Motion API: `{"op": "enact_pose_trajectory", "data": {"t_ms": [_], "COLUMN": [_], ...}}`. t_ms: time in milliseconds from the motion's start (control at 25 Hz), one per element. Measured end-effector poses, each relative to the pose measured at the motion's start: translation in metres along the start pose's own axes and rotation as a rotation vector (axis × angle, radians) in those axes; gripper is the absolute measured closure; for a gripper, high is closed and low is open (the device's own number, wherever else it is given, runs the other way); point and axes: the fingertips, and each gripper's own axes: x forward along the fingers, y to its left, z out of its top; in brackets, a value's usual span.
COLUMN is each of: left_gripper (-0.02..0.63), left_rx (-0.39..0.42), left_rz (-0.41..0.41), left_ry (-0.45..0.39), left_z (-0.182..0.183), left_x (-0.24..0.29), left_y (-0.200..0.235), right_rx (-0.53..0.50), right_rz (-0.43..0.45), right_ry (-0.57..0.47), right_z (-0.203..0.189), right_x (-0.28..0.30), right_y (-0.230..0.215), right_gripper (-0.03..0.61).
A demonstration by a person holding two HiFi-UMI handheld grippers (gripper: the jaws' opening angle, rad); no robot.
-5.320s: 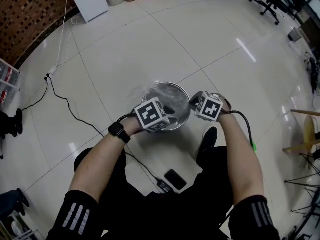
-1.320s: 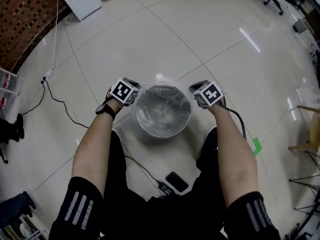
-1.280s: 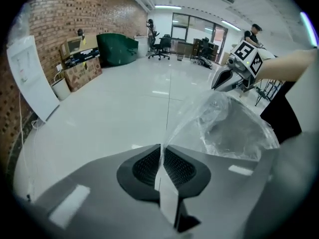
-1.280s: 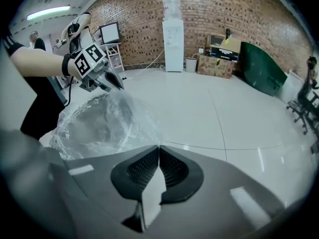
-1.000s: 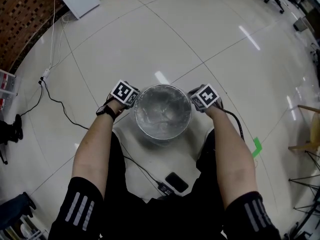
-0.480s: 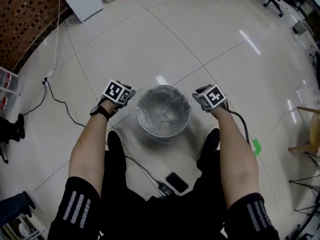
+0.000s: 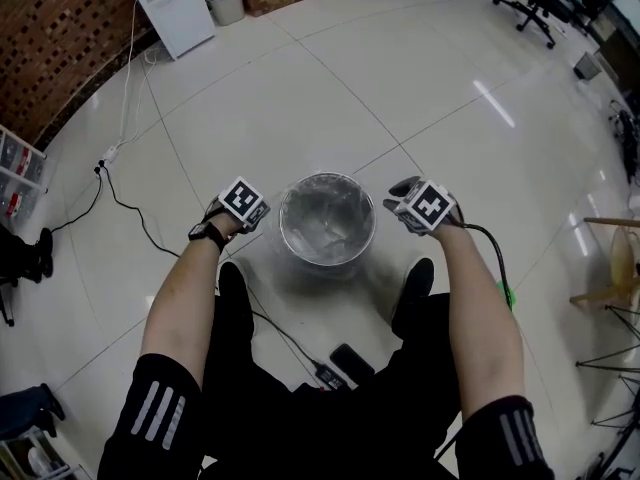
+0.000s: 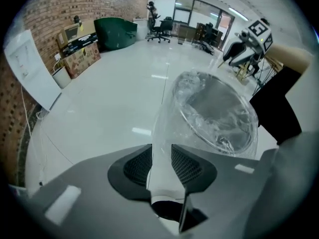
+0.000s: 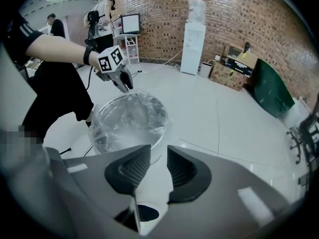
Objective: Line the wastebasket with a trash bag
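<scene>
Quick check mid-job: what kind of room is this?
Most likely an open office or lab workspace: a brick wall with a water dispenser standing before it, office chairs at the far side, and a wide glossy tiled floor.

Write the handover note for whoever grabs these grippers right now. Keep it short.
Left gripper: fingers apart, having just been opening. Film of the clear plastic trash bag shows in line with the gap, but it is not pinched.
Right gripper: fingers apart, having just been opening, with nothing between them.
Things: the round grey wastebasket stands on the white tiled floor between the two grippers.
Done: the bag is inside, its edge folded over the rim as far as these views show.
Left: probably only a check that the fold sits evenly all round.
</scene>
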Motion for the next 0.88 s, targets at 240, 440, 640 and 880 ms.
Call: {"op": "enact_pose_trajectory", "data": {"t_ms": [240, 440, 640, 880], "left_gripper": [0.492, 0.454, 0.379, 0.356], "left_rx": [0.116, 0.257, 0.343, 0.377], "left_rz": [0.071, -0.045, -0.115, -0.077], "left_ry": [-0.052, -0.078, 0.021, 0.06], "left_z": [0.008, -0.004, -0.035, -0.043], "left_x": [-0.023, -0.05, -0.029, 0.001], "left_y": [-0.017, -0.055, -0.091, -0.093], "right_rx": [0.077, 0.046, 0.11, 0.209], "right_rz": [0.094, 0.179, 0.22, 0.214], "right_ry": [0.015, 0.115, 0.125, 0.045], "right_z": [-0.014, -0.047, -0.054, -0.046], "right_x": [-0.009, 0.002, 0.025, 0.043], "right_y": [0.052, 0.091, 0.109, 0.107], "right_gripper": [0.428, 0.402, 0.387, 0.437]}}
